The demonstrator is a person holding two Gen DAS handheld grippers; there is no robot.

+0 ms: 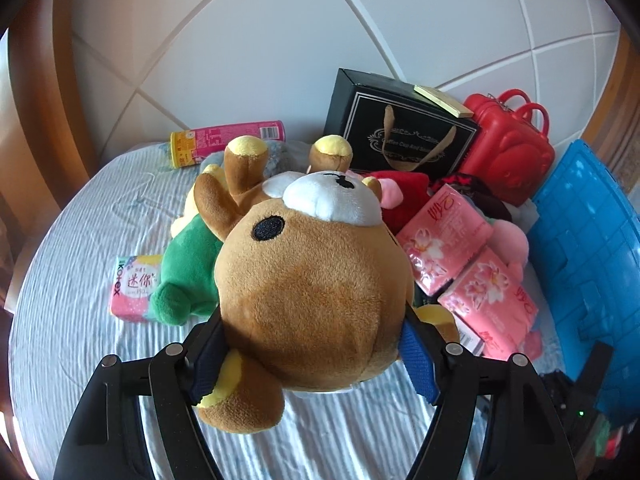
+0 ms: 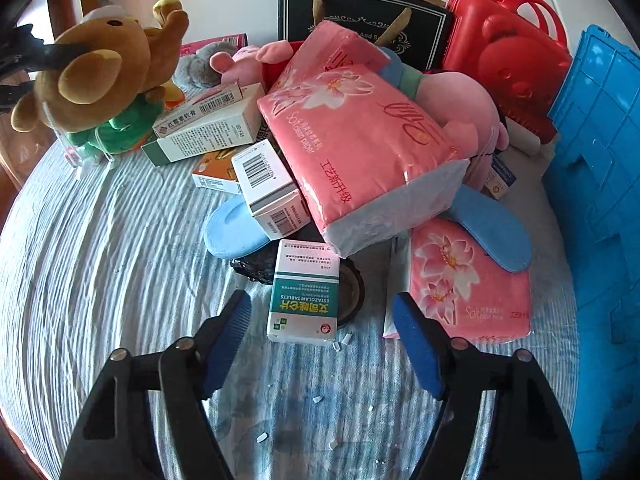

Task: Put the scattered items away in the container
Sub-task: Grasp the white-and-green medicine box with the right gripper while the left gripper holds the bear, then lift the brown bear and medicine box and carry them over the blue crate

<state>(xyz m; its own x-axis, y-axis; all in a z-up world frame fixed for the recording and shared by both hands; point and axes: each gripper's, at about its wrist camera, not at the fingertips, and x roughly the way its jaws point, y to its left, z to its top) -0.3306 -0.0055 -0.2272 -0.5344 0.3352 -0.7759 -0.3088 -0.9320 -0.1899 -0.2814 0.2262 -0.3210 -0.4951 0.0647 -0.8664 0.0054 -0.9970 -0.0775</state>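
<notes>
A brown plush bear (image 1: 320, 280) hangs head-first above the bed, and my left gripper (image 1: 312, 344) is shut on its head; the right wrist view shows the same bear (image 2: 100, 76) lifted at the upper left. My right gripper (image 2: 320, 320) is open, low over the bed. A green-and-white medicine box (image 2: 304, 292) lies between its blue pads (image 2: 228, 336), which do not touch it. The blue crate (image 2: 600, 140) stands at the right edge and also shows in the left wrist view as the blue crate (image 1: 592, 264).
Pink tissue packs (image 2: 352, 132), medicine boxes (image 2: 208, 128), a blue slipper (image 2: 488, 228) and a pink plush (image 2: 460, 104) are piled mid-bed. A black gift bag (image 2: 360, 12) and a red case (image 2: 508, 60) stand behind. A green plush (image 1: 184, 272), a Kotex pack (image 1: 132, 288) and a pink can (image 1: 228, 140) lie left.
</notes>
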